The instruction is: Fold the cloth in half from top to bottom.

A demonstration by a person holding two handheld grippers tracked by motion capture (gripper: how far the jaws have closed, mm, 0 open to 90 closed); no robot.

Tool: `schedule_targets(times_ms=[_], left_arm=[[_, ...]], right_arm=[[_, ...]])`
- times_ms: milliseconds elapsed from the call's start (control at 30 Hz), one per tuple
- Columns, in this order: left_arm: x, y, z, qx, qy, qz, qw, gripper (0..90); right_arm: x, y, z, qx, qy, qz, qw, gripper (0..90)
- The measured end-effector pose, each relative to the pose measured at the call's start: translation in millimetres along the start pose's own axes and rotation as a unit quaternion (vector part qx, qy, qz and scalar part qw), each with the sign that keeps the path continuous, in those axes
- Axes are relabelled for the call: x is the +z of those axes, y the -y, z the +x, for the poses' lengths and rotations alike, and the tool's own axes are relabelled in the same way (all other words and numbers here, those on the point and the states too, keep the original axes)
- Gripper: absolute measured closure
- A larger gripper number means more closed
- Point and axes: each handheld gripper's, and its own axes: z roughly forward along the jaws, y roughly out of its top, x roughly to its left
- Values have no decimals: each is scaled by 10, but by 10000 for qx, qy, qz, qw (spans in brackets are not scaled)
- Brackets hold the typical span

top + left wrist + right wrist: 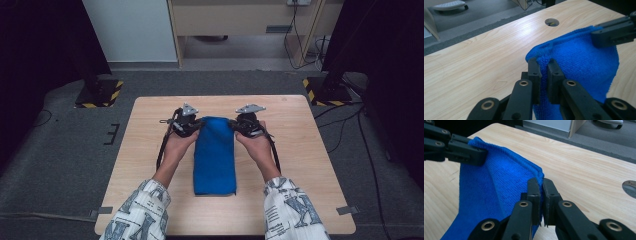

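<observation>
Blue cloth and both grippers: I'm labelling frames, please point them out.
blue cloth [215,165], high view, flat middle.
left gripper [543,72], left gripper view, between its jaw tips.
right gripper [541,188], right gripper view, between its jaw tips.

The bench [150,150] has a pale wood-grain top with rounded corners and stands on a dark grey carpeted floor [60,165]. A round cable hole [551,22] is cut near its far edge. A folded blue cloth [215,165] lies lengthwise along the middle of the bench, its near end flat on the wood and its far end raised off the surface.
</observation>
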Motion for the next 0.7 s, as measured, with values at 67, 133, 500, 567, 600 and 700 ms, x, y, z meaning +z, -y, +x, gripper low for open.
schedule_targets(times_ms=[67, 133, 500, 567, 600, 700], left_arm=[[-49, 52, -35, 45, 36, -11, 10000, 833], [-92, 82, -60, 59, 64, -26, 10000, 833], [-327, 208, -208, 211, 166, -125, 9996, 832], [-352, 239, -238, 228, 184, -111, 9995, 831], [-361, 260, -248, 239, 187, -92, 9995, 831], [-388, 319, -266, 170, 247, -71, 9995, 830]], right_arm=[[-38, 59, 36, -5, -49, -1, 10000, 860], [-77, 83, 61, -52, -73, -15, 10000, 860], [-315, 236, 254, -297, -260, -71, 9992, 860], [-349, 266, 285, -339, -295, -61, 9990, 860], [-361, 283, 298, -352, -300, -47, 9989, 860], [-387, 327, 308, -369, -342, -52, 9987, 859]])
